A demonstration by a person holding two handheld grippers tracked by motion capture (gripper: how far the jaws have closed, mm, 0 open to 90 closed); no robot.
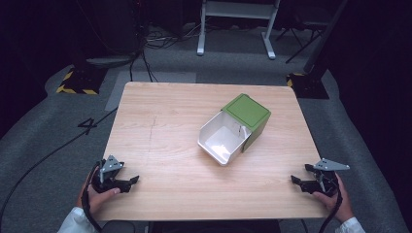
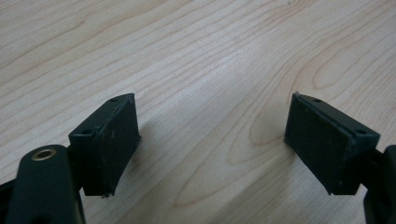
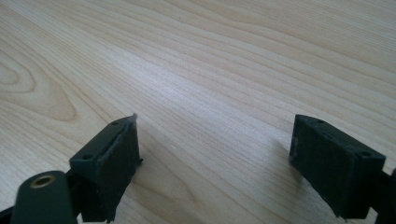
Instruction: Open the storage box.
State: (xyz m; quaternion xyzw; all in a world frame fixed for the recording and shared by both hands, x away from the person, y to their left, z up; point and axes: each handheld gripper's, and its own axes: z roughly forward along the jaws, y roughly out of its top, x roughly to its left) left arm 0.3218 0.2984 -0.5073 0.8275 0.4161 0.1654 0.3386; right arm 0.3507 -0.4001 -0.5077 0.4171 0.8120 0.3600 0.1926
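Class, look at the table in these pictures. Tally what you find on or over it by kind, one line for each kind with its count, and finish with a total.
Green and white bin, lying tipped on the table: 1
Black two-jaw grippers, held in the hands, the left gripper and the right gripper, both with jaws apart: 2
Total: 3

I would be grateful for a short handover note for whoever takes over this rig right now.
Left gripper: open, empty, low over the table's near left corner.
Right gripper: open, empty, at the near right edge.
Green-and-white bin: lying on its side mid-table, right of centre, white opening facing the person, green lid swung open.
Done: nothing visible; neither gripper touches the bin.
Left: probably reaching in and handling the bin.
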